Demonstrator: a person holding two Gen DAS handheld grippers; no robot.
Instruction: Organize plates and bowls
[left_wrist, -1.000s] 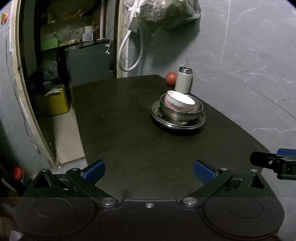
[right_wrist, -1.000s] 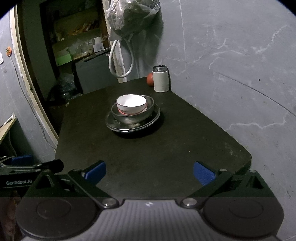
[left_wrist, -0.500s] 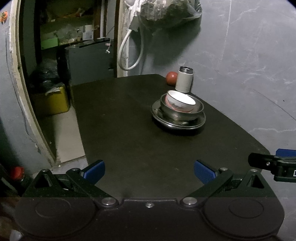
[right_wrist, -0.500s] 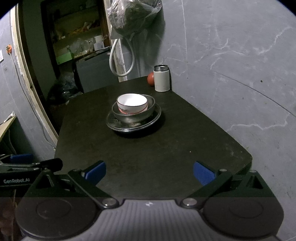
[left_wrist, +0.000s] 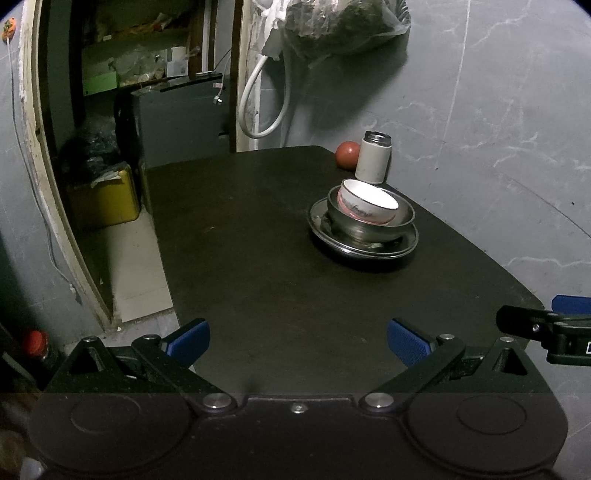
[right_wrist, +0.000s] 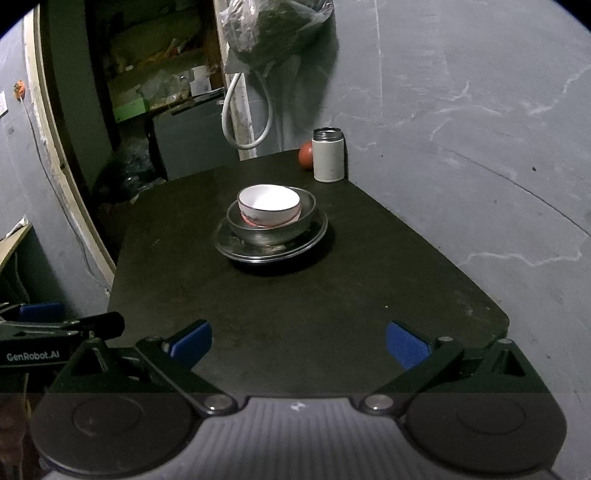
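Your stack sits toward 12 o'clock on the dark worktop (right_wrist: 369, 295), well apart from both tongs: a white ceramic bowl (right_wrist: 269, 204) nested in a steel bowl (right_wrist: 271, 229), which rests on a steel plate (right_wrist: 271, 248). A grey canister (right_wrist: 328, 155) and a red ball (right_wrist: 306, 155) sit further back, around 1 o'clock from the stack.

Both tongs are spread wide and carrying nothing. The left tongs (left_wrist: 297, 338) and right tongs (right_wrist: 299, 339) hover over the near edge of the worktop.

Handling guess: the white bowl is probably the fragile one, glazed and slick, so pinch its rim at the 3 or 9 o'clock side with one pad inside and one outside, then lift straight up. It looks tilted inside the steel bowl, so it may rock when touched. The steel bowl should be light, stiff and slippery; take its rim too. The plate is low and flat, so its lip is your only real hold, and it could skid on the worktop.
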